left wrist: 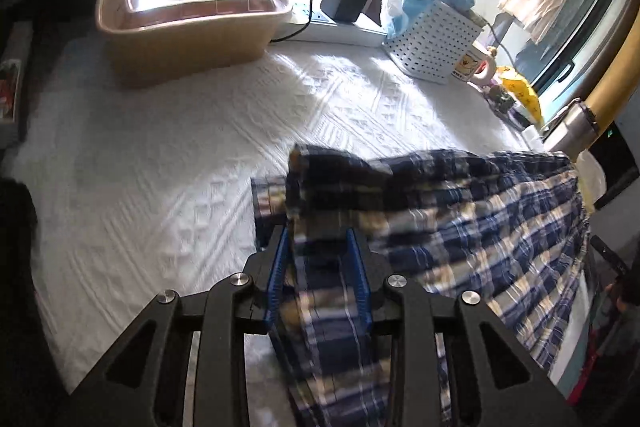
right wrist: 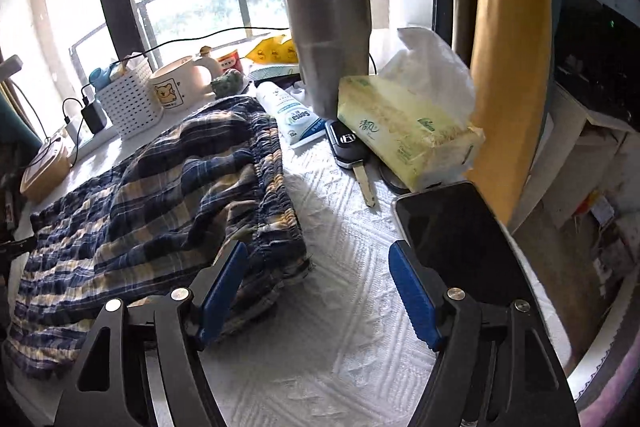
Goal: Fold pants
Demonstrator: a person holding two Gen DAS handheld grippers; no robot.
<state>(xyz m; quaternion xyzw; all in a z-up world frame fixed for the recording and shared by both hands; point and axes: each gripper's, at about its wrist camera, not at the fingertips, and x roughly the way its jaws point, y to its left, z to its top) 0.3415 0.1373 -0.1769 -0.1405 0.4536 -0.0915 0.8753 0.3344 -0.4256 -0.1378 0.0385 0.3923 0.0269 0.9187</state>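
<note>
We are working at a counter draped in a white textured cloth beside a bright window, its far edge crowded with a tan tub, a perforated white basket, a steel tumbler, a tissue pack and a phone. The plaid pants lie bunched across the middle, one layer already doubled over but rumpled, so we judge the fold about half done. Our left gripper has its jaws narrowed on a lifted fold of the fabric. Our right gripper stands wide apart, holding nothing, the waistband edge just beside its left finger. Smoothing and a final fold remain.
</note>
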